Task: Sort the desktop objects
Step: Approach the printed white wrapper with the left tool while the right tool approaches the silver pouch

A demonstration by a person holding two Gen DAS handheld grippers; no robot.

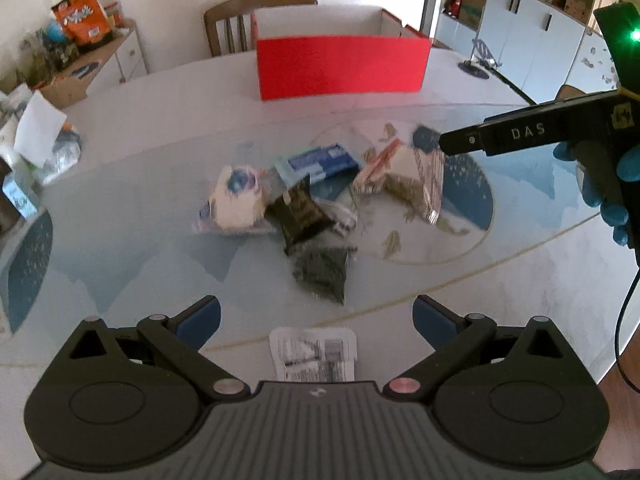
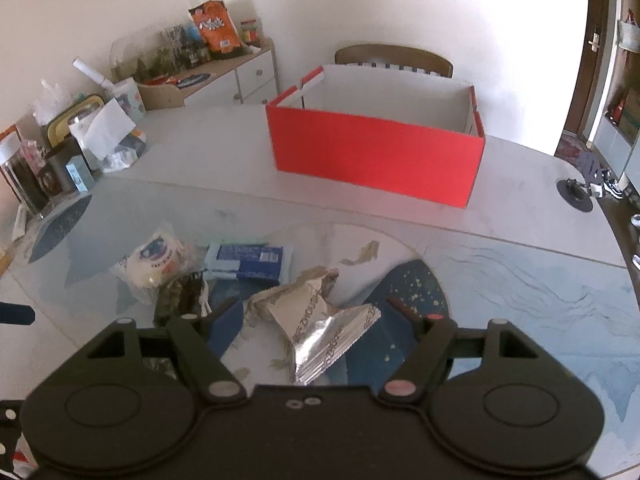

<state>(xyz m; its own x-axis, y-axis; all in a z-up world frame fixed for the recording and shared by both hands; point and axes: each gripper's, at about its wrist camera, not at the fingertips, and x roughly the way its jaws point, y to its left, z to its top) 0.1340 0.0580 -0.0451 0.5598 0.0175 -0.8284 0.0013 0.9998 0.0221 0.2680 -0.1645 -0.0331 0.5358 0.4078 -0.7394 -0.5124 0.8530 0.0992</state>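
A pile of small packets lies mid-table: a white round pack with a blue logo [image 1: 236, 200] [image 2: 154, 260], a blue pack [image 1: 320, 162] [image 2: 248, 262], a dark packet [image 1: 300, 212] [image 2: 180, 296], a dark green bag [image 1: 322, 272] and a silver foil packet [image 1: 424, 184] [image 2: 324, 332]. A white printed sachet [image 1: 314, 354] lies alone near the table edge. My left gripper [image 1: 316, 312] is open, with the sachet under it. My right gripper [image 2: 316, 316] [image 1: 452, 142] is open, and the foil packet lies between its fingers, untouched. An open red box [image 1: 340, 64] [image 2: 376, 156] stands behind the pile.
A wooden chair [image 2: 394, 58] stands behind the box. Jars, tissues and small boxes [image 2: 72, 144] crowd the table's left side. A cabinet [image 2: 240, 76] beyond holds an orange snack bag. A black round stand [image 2: 574, 194] sits at the right edge. A blue-gloved hand [image 1: 600, 184] holds the right gripper.
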